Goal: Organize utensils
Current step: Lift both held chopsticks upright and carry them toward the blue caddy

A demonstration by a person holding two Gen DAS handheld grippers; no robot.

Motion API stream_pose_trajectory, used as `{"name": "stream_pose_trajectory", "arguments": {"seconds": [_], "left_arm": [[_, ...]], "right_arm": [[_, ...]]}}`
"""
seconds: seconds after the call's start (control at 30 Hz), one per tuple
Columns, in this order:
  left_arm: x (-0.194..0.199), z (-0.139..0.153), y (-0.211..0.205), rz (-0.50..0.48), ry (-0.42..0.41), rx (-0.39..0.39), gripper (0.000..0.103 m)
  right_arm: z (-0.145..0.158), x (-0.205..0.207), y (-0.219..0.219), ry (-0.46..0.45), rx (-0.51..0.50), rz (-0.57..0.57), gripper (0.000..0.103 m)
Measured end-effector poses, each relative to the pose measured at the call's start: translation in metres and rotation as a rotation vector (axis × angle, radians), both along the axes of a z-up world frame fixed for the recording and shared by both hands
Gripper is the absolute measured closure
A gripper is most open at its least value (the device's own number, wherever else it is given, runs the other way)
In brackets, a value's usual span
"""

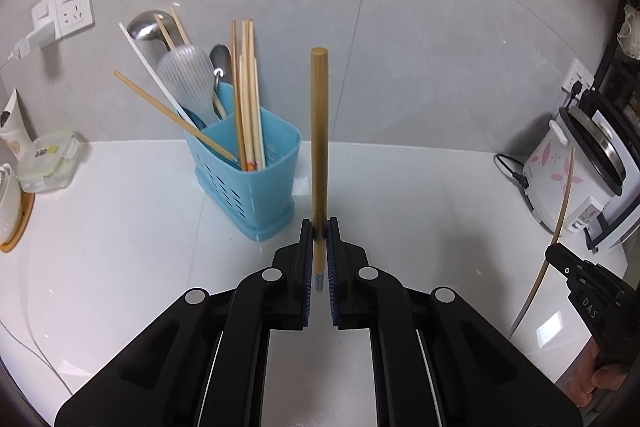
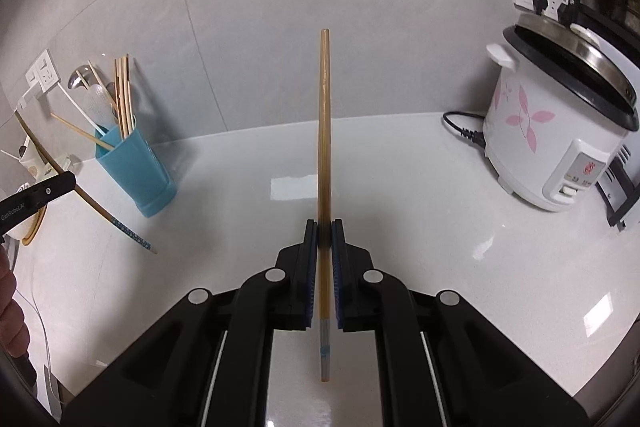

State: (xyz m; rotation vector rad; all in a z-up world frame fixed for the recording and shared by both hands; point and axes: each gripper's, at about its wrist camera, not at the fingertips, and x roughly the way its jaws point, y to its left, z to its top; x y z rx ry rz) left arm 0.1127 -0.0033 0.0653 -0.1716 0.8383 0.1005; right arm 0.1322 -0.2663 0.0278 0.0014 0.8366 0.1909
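My left gripper (image 1: 319,227) is shut on a wooden chopstick (image 1: 319,131) that stands upright between the pads. My right gripper (image 2: 324,227) is shut on a second wooden chopstick (image 2: 324,131), also upright. A blue perforated utensil holder (image 1: 256,183) stands just left of and beyond the left gripper; it holds several chopsticks (image 1: 248,95), a grey rice paddle (image 1: 188,83) and metal spoons. The holder also shows at the left of the right wrist view (image 2: 140,171). The right gripper appears at the right edge of the left view (image 1: 560,259), the left gripper at the left edge of the right view (image 2: 60,183).
A white rice cooker (image 2: 560,131) with pink flowers stands at the right on the white counter (image 2: 400,187), its black cord beside it. A lidded food container (image 1: 48,163) and a wooden board sit at the far left. Wall sockets (image 1: 72,7) are on the grey tiled wall.
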Motion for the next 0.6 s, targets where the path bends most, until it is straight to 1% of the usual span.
{"name": "stream_pose_trajectory", "arguments": {"seconds": [0.17,0.27,0.5,0.6], "left_arm": [[0.005,0.022,0.014,0.008,-0.022,0.010,0.097],[0.011,0.033,0.024,0.015,-0.033,-0.005,0.097],[0.022,0.070,0.040,0.032,-0.083,0.029,0.097],[0.026,0.082,0.045,0.036,-0.104,0.030,0.097]], "right_arm": [[0.015,0.009,0.015,-0.033,0.008,0.013,0.097],[0.023,0.015,0.023,-0.051,0.017,0.022,0.097],[0.052,0.026,0.046,-0.130,0.035,0.063,0.097],[0.065,0.030,0.058,-0.164,0.045,0.088,0.097]]}}
